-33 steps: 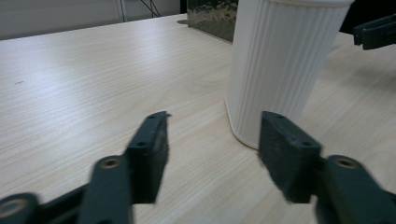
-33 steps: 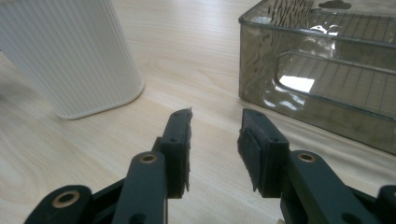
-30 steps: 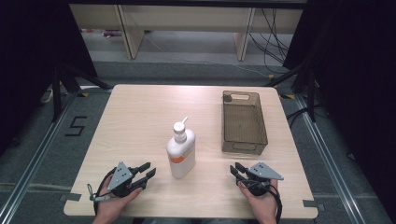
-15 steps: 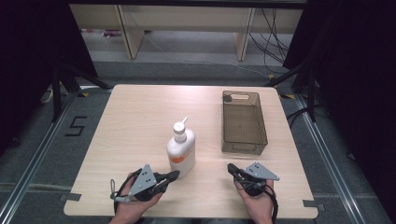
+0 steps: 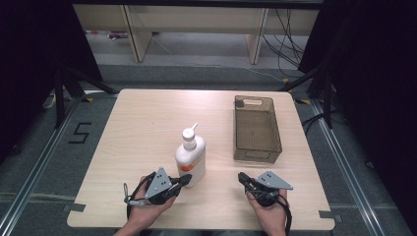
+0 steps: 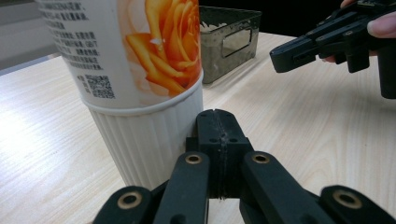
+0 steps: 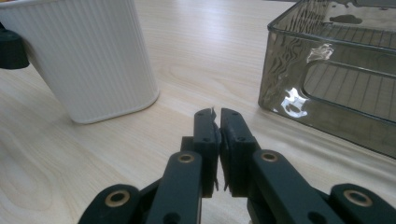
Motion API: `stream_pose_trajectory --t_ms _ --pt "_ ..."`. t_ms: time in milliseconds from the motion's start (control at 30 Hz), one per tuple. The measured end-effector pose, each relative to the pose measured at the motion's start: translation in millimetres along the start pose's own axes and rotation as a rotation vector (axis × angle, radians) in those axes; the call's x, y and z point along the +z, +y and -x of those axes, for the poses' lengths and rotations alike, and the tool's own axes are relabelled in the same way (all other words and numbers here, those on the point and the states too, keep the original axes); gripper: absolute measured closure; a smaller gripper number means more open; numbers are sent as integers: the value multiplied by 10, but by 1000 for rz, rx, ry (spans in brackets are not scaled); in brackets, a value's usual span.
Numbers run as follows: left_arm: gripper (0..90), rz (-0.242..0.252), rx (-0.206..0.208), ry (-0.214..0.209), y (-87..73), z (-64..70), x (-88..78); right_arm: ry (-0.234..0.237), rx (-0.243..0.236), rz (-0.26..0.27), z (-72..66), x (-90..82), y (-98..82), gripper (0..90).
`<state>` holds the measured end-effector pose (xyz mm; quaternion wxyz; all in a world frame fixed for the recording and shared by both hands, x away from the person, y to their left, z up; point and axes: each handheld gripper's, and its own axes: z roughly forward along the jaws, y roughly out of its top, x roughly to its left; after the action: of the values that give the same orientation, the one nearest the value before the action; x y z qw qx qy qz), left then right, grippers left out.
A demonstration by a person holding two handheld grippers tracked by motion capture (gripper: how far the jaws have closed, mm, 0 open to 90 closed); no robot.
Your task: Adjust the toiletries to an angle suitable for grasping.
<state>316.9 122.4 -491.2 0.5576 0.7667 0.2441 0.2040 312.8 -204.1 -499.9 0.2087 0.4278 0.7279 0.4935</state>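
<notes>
We take this for a lab recording bay: black curtains [image 5: 29,59] flank a lone worktop [image 5: 147,113], loose cables [image 5: 290,29] trail behind, floor tape [image 5: 81,132] marks a number.

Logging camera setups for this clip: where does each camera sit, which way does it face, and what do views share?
High view: above the person's side, looking forward and down on the light wooden table; both hands, left gripper and right gripper enter from below.
Left gripper view: rides the left gripper, facing the white ribbed pump bottle with an orange rose label; its shut jaws show.
Right gripper view: rides the right gripper, low over the table; its shut jaws show.
Shared: bottle and smoky transparent plastic bin.
</notes>
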Motion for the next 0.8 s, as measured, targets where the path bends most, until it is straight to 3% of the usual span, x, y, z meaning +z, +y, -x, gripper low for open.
stream_pose_trajectory --t_ms 133,233,333,400,433,467,500,600,667,700,733,800 --pt "895 -15 1 20 -13 -44 -34 -3 -29 5 15 6 9 848" --pt "895 -17 -2 29 -24 -70 -51 3 -8 1 -7 8 12 845" --pt "895 -17 -13 47 -50 -138 -87 -1 -35 0 -13 10 34 840" --pt "895 -15 -16 47 -56 -159 -94 21 -16 3 -34 36 38 839" --pt "895 -23 -18 66 -62 -196 -117 9 -11 3 -50 35 41 838" --pt "895 -26 -24 72 -65 -214 -126 3 -38 17 -41 43 46 838" --pt "895 -25 -28 77 -67 -236 -133 13 -27 7 -60 49 51 837" --pt "895 -23 -37 94 -74 -294 -145 10 -52 15 -77 65 76 834" --pt "895 -23 -41 103 -79 -328 -147 15 -14 -2 -123 69 92 832" --pt "895 -14 -45 101 -86 -345 -139 5 -54 11 -111 82 107 832" --pt "895 -28 -42 109 -85 -360 -147 9 -64 26 -118 103 117 832" --pt "895 -28 -44 116 -92 -384 -143 13 -46 21 -155 109 145 831"
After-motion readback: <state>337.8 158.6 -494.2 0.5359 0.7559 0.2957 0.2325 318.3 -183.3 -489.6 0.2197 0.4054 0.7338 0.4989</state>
